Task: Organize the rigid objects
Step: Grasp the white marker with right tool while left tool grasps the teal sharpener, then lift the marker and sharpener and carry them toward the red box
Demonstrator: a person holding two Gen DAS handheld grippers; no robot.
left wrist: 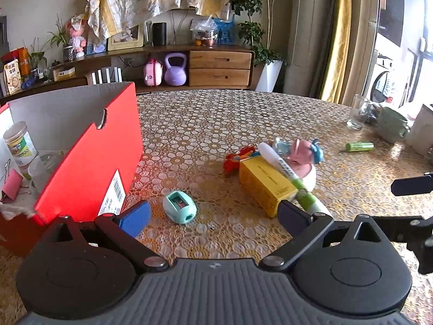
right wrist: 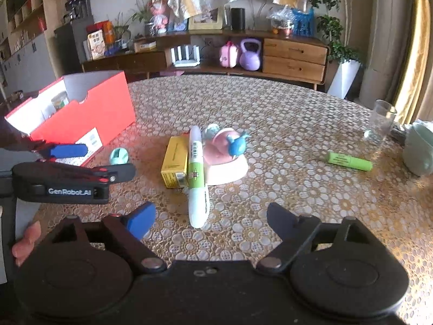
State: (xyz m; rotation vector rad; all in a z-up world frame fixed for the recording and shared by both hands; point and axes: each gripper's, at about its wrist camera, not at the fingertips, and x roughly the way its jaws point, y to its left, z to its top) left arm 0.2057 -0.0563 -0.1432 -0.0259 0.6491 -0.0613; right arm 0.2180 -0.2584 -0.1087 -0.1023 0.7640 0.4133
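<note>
A red box (left wrist: pixel 89 162) stands open at the table's left, holding a small jar (left wrist: pixel 20 143), a clear cup and a pink clip. A teal pencil sharpener (left wrist: pixel 180 207) lies just ahead of my left gripper (left wrist: pixel 213 216), which is open and empty. A yellow box (left wrist: pixel 263 184), a white-and-green marker (left wrist: pixel 289 176), a pink toy with a blue bird (left wrist: pixel 305 154) and a red toy (left wrist: pixel 235 159) sit in a pile. My right gripper (right wrist: pixel 211 220) is open and empty, with the marker's (right wrist: pixel 197 173) near end between its fingers. A green highlighter (right wrist: pixel 349 161) lies to the right.
A glass (right wrist: pixel 379 123) and a pale green mug (right wrist: pixel 418 149) stand at the table's right edge. The left gripper (right wrist: pixel 89 159) shows at the left of the right wrist view, near the red box (right wrist: pixel 81 119). A sideboard stands behind the table.
</note>
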